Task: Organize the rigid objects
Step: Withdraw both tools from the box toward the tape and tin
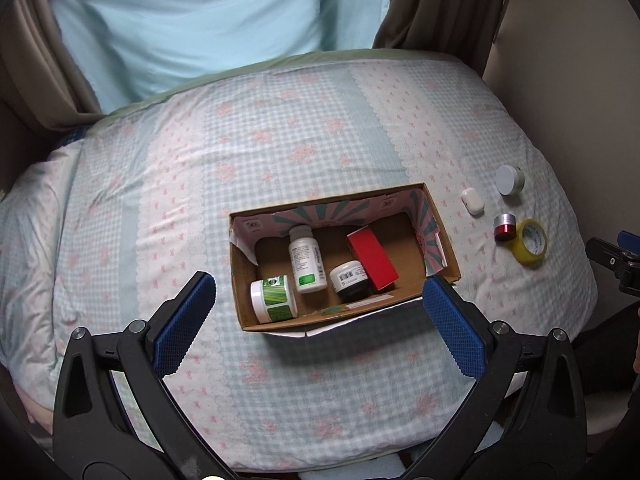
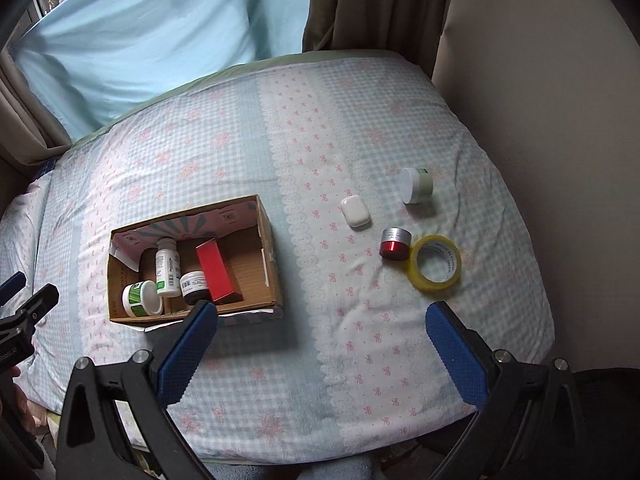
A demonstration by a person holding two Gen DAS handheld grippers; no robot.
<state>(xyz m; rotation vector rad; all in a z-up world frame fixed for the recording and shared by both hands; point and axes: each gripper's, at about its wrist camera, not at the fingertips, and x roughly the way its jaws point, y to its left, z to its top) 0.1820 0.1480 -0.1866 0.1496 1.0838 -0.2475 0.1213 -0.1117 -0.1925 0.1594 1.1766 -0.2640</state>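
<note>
A cardboard box (image 1: 438, 236) (image 2: 268, 240) sits on the bed. It holds a white bottle (image 1: 306, 260), a green-labelled jar (image 1: 274, 298), a dark jar (image 1: 349, 280) and a red box (image 1: 372, 258). To its right on the quilt lie a white case (image 2: 355, 211), a white-lidded jar (image 2: 415, 185), a red and silver jar (image 2: 395, 243) and a yellow tape roll (image 2: 435, 263). My left gripper (image 1: 318, 292) is open and empty, above the box's near edge. My right gripper (image 2: 322, 316) is open and empty, over the quilt right of the box.
The checked quilt (image 1: 300, 140) covers the bed. A pale blue curtain (image 1: 192, 20) and brown curtains (image 2: 376, 4) hang behind it. A wall (image 2: 540, 80) stands at the right. The right gripper shows at the right edge of the left wrist view (image 1: 616, 260).
</note>
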